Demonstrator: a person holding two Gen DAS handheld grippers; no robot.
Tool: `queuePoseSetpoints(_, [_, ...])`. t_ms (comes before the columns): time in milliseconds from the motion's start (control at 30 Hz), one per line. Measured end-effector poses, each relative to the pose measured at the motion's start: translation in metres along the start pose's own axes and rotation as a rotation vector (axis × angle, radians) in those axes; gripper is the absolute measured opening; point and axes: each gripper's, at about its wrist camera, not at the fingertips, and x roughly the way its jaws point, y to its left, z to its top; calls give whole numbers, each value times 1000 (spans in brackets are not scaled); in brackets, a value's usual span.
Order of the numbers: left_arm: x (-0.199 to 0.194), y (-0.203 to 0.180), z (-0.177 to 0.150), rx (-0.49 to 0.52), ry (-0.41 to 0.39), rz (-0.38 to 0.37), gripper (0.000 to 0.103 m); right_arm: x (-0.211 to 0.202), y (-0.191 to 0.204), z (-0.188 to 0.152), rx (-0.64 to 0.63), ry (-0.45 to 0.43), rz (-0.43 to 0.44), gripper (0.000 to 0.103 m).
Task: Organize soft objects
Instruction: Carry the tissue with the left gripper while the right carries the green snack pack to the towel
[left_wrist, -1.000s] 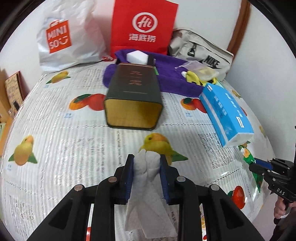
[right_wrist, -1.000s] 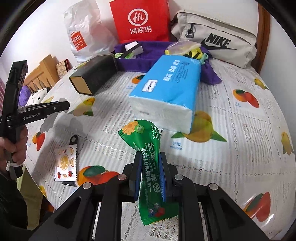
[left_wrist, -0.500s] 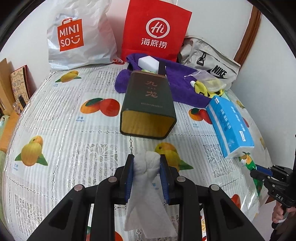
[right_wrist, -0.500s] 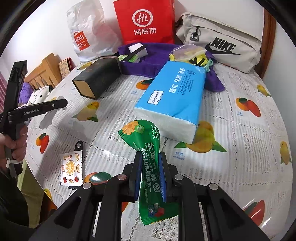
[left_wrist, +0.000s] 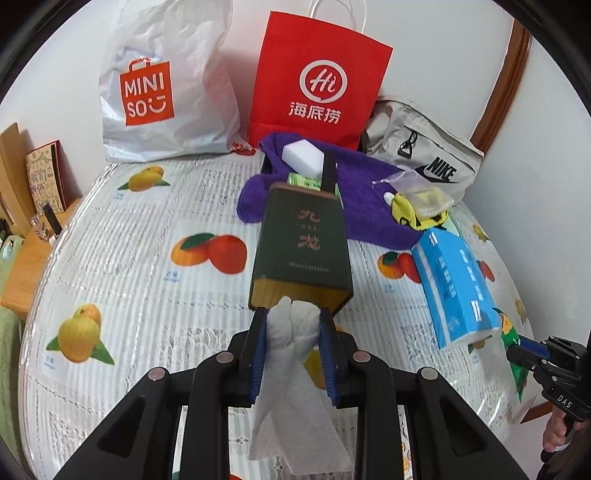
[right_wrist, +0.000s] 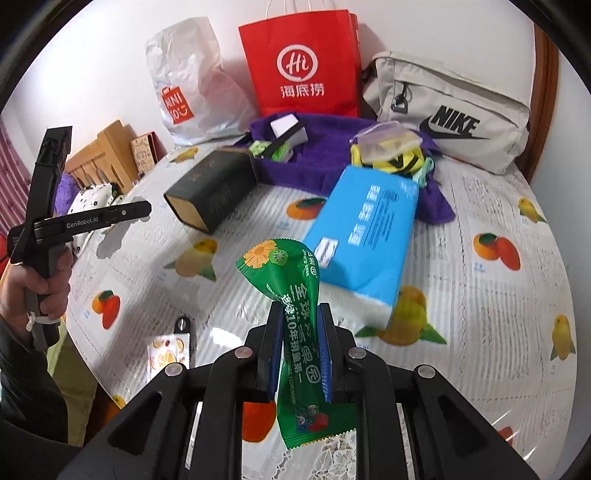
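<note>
Both clamped, white tissue (left_wrist: 291, 332) between left jaws, green packet (right_wrist: 299, 325) between right

The tin (left_wrist: 301, 254) lies straight ahead of the left gripper (left_wrist: 293, 325) (its open end nearest), with bare tablecloth (left_wrist: 129, 280) to its left.

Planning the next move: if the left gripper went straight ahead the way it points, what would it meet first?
Probably the dark green box: its near end sits just beyond the left gripper, which is shut on a white tissue. Depth is uncertain.
</note>
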Motion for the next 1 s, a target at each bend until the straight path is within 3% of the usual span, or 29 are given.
queuePoseSetpoints(500, [-4,0,42,2,-34,20,25,-2,-12,46,16,-47,7,17])
queuePoseSetpoints(1000, [16,-2,89,21,-51,16,25,18,-37,101,64,-91,-40,17])
